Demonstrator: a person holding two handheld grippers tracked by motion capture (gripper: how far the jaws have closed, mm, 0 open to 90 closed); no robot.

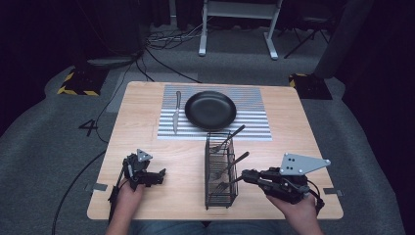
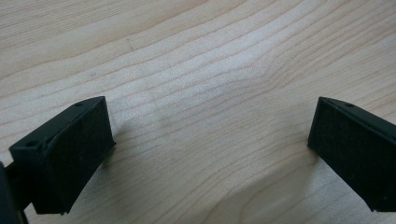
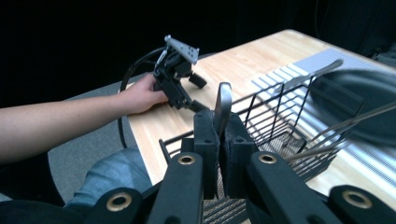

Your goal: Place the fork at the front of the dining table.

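A black wire basket stands near the table's front middle with several utensils leaning in it. My right gripper reaches the basket's right side and is shut on the handle of one utensil. In the right gripper view that handle sticks up between my right gripper's closed jaws, just over the basket rim. My left gripper rests low over bare wood at the front left. Its jaws stand wide apart with nothing between them, as the left gripper view shows.
A black plate and a knife lie on a striped placemat at the table's far middle. Two other utensil handles lean out of the basket toward the right. The table's front edge runs close to both hands.
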